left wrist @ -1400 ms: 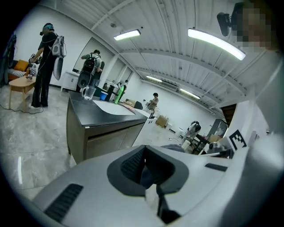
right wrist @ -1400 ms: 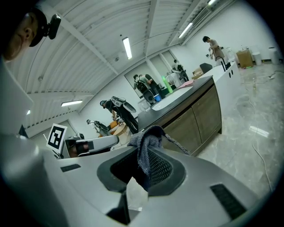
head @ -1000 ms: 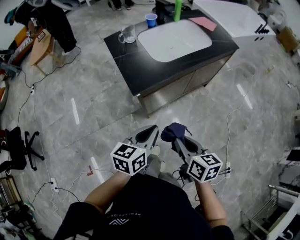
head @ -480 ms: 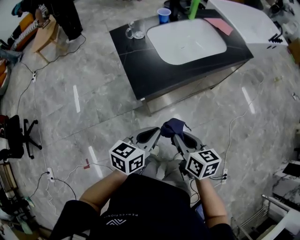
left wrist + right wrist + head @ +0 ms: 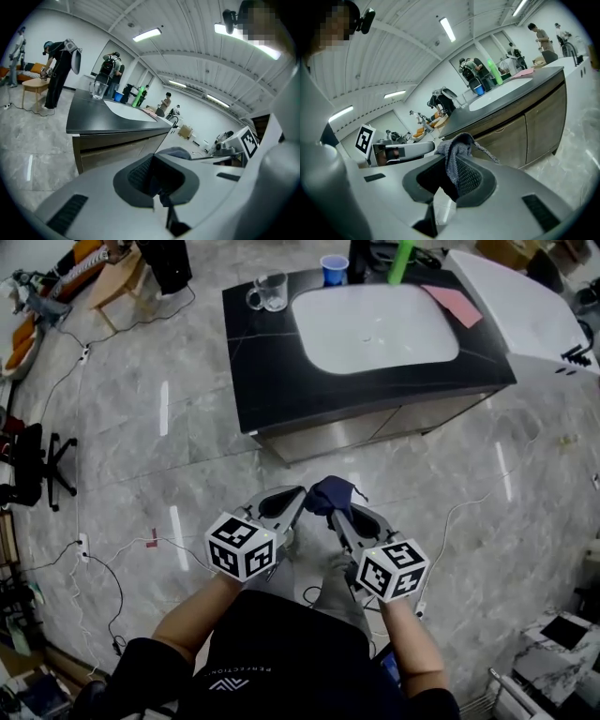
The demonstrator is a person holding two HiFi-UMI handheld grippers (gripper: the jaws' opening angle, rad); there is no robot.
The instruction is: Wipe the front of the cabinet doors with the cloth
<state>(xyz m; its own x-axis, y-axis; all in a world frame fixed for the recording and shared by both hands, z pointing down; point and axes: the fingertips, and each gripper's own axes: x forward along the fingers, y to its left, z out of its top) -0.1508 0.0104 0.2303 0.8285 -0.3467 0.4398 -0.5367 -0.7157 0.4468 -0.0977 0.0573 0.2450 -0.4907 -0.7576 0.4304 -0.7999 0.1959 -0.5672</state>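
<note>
The cabinet [image 5: 281, 381] has a black top and a white sink basin, and it stands ahead of me across a stretch of marble floor. Its brown doors [image 5: 375, 427] face me, also seen in the left gripper view [image 5: 117, 147] and the right gripper view [image 5: 525, 131]. My right gripper [image 5: 336, 510] is shut on a dark blue cloth [image 5: 328, 491], which bunches above the jaws [image 5: 457, 150]. My left gripper [image 5: 291, 499] is close beside it on the left, shut, with nothing in it [image 5: 157, 185]. Both are held low, well short of the doors.
A glass mug [image 5: 266, 292], a blue cup [image 5: 333, 268], a green bottle [image 5: 401, 261] and a pink sheet [image 5: 452, 304] sit on the countertop. A white unit [image 5: 525, 315] adjoins the cabinet at right. Cables [image 5: 94, 549] and an office chair [image 5: 33, 465] lie left.
The cabinet has shifted left and sits squarer ahead of me in the head view. Both grippers keep the same pose, cloth still in the right one.
</note>
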